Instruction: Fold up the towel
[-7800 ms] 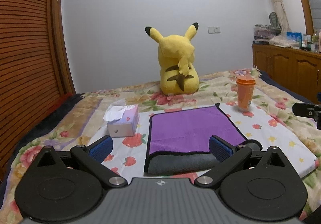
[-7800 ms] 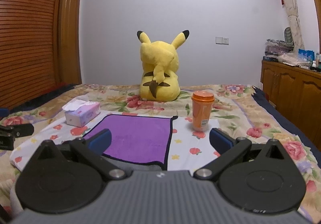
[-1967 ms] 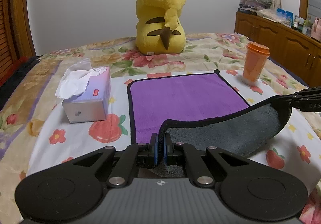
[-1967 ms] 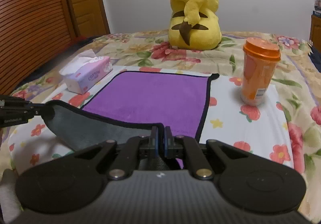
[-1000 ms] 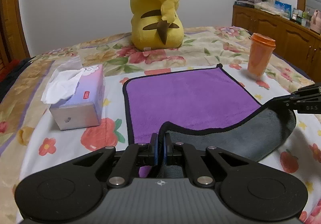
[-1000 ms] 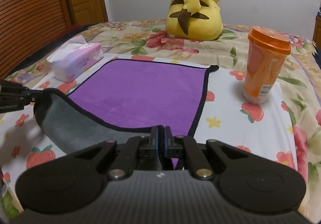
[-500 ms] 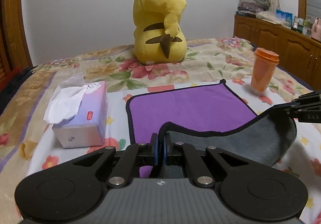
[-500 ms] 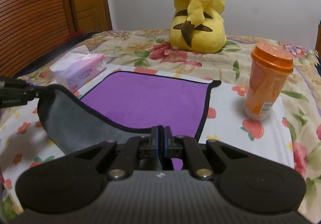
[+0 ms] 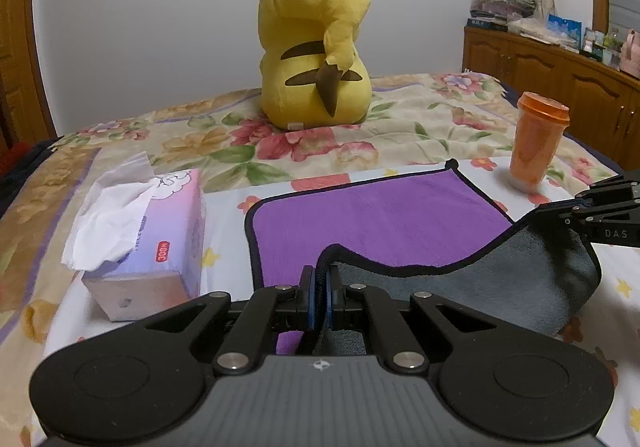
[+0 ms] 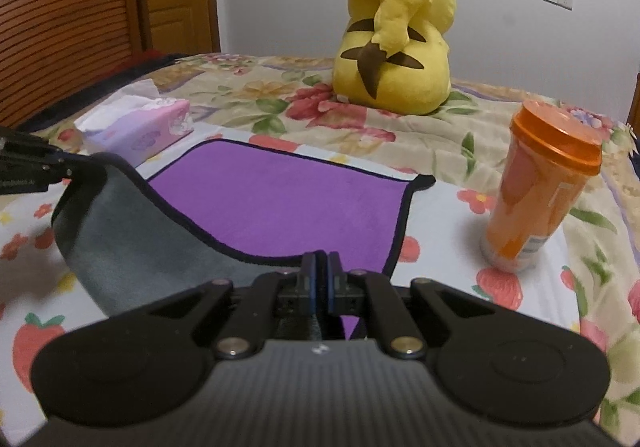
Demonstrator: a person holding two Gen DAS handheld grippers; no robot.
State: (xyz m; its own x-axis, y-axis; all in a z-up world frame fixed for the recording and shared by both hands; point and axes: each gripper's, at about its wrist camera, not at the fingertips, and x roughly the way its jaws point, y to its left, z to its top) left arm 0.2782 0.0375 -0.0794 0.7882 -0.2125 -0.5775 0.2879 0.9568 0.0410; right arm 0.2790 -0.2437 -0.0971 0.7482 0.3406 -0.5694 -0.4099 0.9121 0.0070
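Note:
A purple towel [image 9: 372, 219] with a grey underside and black trim lies on the bed, its near edge lifted so the grey side [image 9: 480, 287] hangs in a curve. My left gripper [image 9: 320, 279] is shut on the towel's near left corner. My right gripper [image 10: 320, 267] is shut on the near right corner; it also shows at the right of the left wrist view [image 9: 576, 211]. The towel [image 10: 280, 199] lies flat at its far half. The left gripper shows at the left edge of the right wrist view [image 10: 60, 167].
A tissue box [image 9: 148, 247] stands left of the towel, also in the right wrist view [image 10: 140, 127]. An orange lidded cup [image 9: 538, 143] stands to its right [image 10: 540, 191]. A yellow plush toy [image 9: 316, 47] sits behind on the floral bedspread [image 9: 400, 135]. A wooden cabinet [image 9: 560, 87] is far right.
Both grippers have risen a little with the towel's near edge and moved forward toward the far edge. The grey underside hangs higher off the bed.

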